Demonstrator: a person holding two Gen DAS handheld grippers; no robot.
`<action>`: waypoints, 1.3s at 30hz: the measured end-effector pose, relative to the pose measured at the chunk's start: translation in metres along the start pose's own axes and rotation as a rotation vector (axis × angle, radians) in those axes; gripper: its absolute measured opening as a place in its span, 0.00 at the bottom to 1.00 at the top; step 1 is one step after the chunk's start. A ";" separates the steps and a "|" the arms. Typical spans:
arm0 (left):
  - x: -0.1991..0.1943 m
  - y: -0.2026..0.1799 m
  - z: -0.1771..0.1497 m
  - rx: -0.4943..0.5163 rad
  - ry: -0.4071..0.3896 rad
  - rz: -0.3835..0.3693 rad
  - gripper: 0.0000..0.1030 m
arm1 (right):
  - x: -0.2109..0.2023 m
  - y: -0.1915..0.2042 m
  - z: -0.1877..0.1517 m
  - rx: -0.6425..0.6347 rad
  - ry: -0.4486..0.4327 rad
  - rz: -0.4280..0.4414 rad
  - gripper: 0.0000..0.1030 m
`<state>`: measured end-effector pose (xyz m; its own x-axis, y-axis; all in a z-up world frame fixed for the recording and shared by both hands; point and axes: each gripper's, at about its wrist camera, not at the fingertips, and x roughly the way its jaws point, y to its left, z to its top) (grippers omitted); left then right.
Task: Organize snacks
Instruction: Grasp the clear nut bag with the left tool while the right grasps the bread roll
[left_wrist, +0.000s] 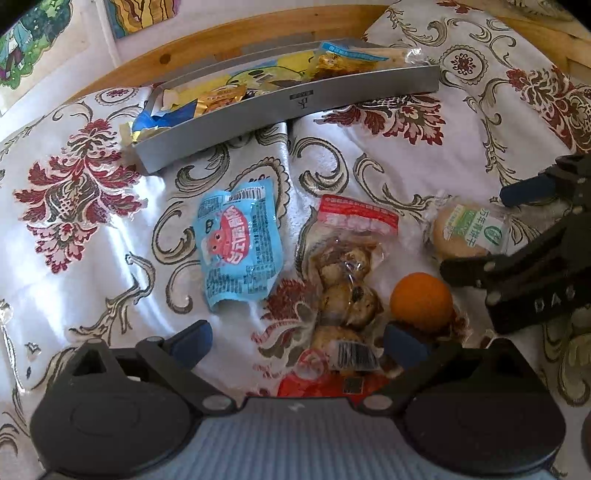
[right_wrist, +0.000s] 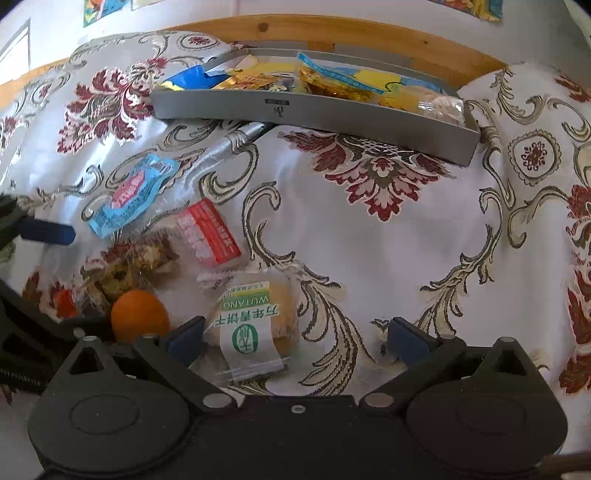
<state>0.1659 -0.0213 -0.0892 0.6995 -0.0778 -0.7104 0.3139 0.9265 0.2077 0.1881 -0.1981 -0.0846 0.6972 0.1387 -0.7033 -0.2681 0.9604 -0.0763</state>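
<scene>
Black hand-held gripper (left_wrist: 295, 341) low, jaws wide, over snacks (left_wrist: 343, 280)

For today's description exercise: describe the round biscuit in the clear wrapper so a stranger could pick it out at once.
Start at the grey tray of snacks at the far edge of the flowered tablecloth, then come toward the right gripper. Just inside its left fingertip lies the biscuit, beside an orange ball. Unlike its neighbours, it is a single pale disc under a white-and-green label.
</scene>
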 end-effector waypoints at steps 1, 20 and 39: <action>0.000 0.000 0.000 0.001 -0.005 -0.009 0.96 | 0.000 0.001 -0.001 -0.006 -0.003 -0.001 0.99; -0.003 -0.004 0.006 -0.111 0.050 -0.114 0.54 | -0.002 -0.004 -0.007 0.005 -0.023 -0.021 0.89; 0.006 0.000 0.014 -0.182 0.088 -0.047 0.76 | 0.002 -0.006 -0.010 0.018 -0.024 -0.005 0.96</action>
<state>0.1794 -0.0268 -0.0841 0.6253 -0.0969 -0.7743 0.2179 0.9745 0.0540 0.1845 -0.2064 -0.0923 0.7146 0.1394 -0.6855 -0.2525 0.9653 -0.0669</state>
